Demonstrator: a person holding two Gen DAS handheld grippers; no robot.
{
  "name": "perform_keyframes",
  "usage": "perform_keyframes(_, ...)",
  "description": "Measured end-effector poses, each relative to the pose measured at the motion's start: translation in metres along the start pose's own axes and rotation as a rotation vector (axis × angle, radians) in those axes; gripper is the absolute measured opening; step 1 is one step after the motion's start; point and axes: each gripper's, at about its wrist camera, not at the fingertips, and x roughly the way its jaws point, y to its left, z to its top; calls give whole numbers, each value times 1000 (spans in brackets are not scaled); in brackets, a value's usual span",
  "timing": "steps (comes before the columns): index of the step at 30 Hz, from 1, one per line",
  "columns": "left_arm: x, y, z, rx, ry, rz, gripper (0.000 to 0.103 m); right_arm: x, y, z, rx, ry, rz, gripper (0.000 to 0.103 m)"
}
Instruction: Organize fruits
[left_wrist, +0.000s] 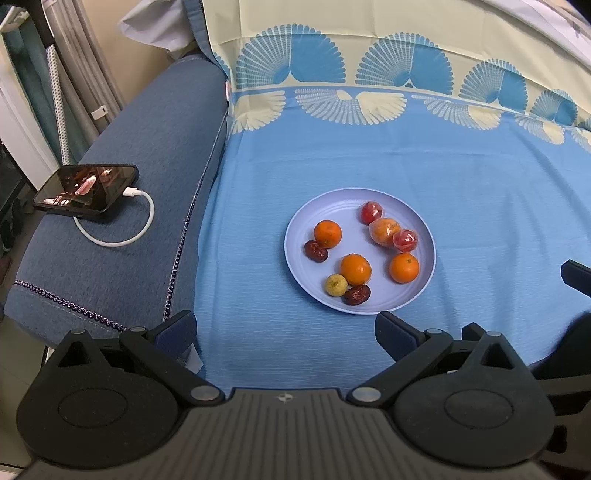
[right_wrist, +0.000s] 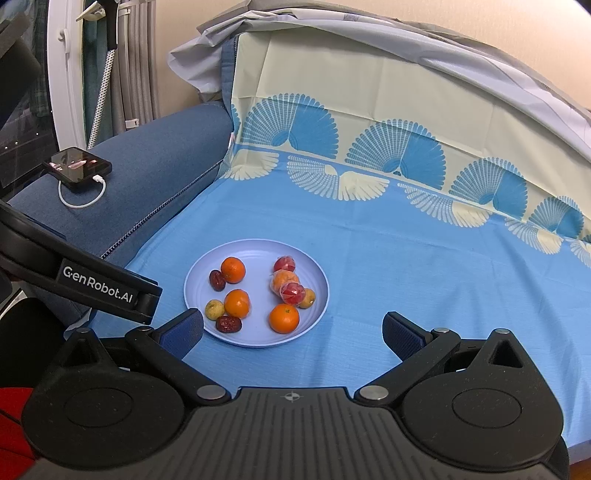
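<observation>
A pale blue plate (left_wrist: 421, 288) (right_wrist: 317, 291) sits on the blue cloth. It holds three bare oranges (left_wrist: 355, 268) (right_wrist: 283, 318), a plastic-wrapped orange (left_wrist: 384, 231), two wrapped red fruits (left_wrist: 371, 212), two dark red dates (left_wrist: 357, 294) (right_wrist: 228, 324) and small yellow fruits (left_wrist: 336, 285) (right_wrist: 214, 309). My left gripper (left_wrist: 284, 332) is open and empty, near the plate's front edge. My right gripper (right_wrist: 291, 332) is open and empty, just in front of the plate. The left gripper's body (right_wrist: 99, 286) shows at the left in the right wrist view.
A black phone (left_wrist: 86, 192) (right_wrist: 77, 168) with a white charging cable (left_wrist: 125, 236) lies on the blue sofa arm at the left. The blue and cream patterned cloth (left_wrist: 480, 206) (right_wrist: 424, 251) runs up the sofa back behind the plate.
</observation>
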Motion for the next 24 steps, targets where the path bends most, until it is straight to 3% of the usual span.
perform_keyframes(24,2,-2,-1,13,6,13,103,2,-1,-2,0,3,2,102)
